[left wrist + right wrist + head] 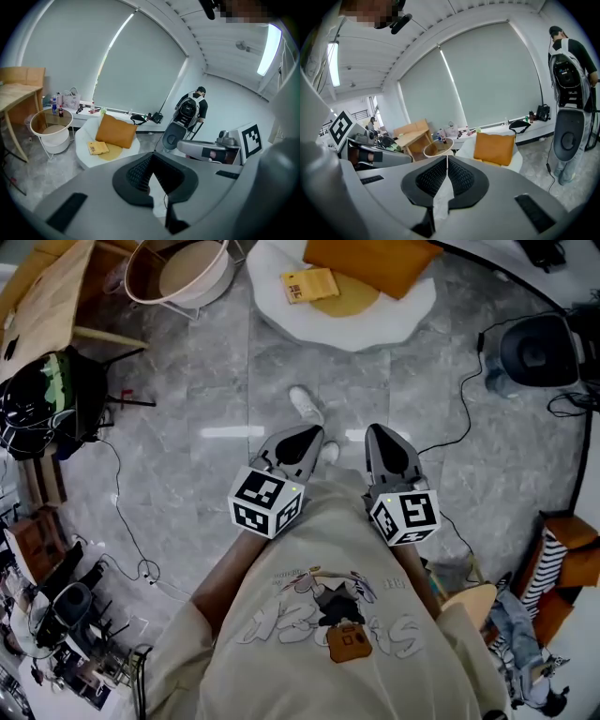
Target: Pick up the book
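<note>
Left tool (305, 437) and right tool (384, 434) are both clenched with nothing between the jaws. They are held side by side close to the person's chest and aimed forward over the floor, probably because the book (309, 285) is well ahead and must be approached first. The book lies flat, cover up, on the white seat (412, 315), just beside the orange pillow (370, 263). In the head view its long axis runs roughly across the picture, rising slightly to the right. I cannot tell which edge is the spine.
</note>
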`<act>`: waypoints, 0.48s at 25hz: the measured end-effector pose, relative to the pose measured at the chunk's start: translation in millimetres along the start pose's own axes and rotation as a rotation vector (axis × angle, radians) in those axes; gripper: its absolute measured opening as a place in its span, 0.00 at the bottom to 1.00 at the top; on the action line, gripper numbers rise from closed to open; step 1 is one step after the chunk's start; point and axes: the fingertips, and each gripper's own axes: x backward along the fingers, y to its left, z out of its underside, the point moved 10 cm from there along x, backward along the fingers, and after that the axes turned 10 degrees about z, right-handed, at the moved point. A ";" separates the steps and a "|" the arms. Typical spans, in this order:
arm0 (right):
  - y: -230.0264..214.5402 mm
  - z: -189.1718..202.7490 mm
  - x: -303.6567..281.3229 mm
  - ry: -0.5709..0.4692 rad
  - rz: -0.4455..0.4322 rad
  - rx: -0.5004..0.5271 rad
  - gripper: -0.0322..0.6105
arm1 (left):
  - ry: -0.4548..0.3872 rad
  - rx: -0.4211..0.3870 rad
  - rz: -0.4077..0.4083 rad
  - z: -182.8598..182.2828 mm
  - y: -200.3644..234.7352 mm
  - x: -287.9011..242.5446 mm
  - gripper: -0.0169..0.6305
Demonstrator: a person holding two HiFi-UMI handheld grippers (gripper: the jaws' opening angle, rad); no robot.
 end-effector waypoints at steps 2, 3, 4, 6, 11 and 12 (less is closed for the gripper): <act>-7.1 -11.1 -17.7 0.007 0.004 0.017 0.09 | -0.004 0.008 0.013 -11.7 13.3 -13.1 0.04; -10.9 -16.7 -27.9 0.015 0.005 0.023 0.09 | -0.007 0.014 0.018 -18.0 20.8 -19.1 0.04; -14.3 -22.6 -38.7 0.025 0.003 0.022 0.09 | -0.010 0.020 0.023 -24.9 29.1 -24.3 0.04; -18.4 -34.9 -59.8 0.047 -0.007 0.007 0.09 | -0.024 0.035 0.021 -40.5 47.4 -30.9 0.04; -14.4 -71.9 -110.2 0.056 0.000 0.052 0.09 | -0.079 0.068 -0.022 -81.0 102.5 -27.6 0.04; -13.2 -80.5 -121.1 0.053 0.002 0.060 0.09 | -0.090 0.078 -0.030 -88.0 114.0 -25.6 0.04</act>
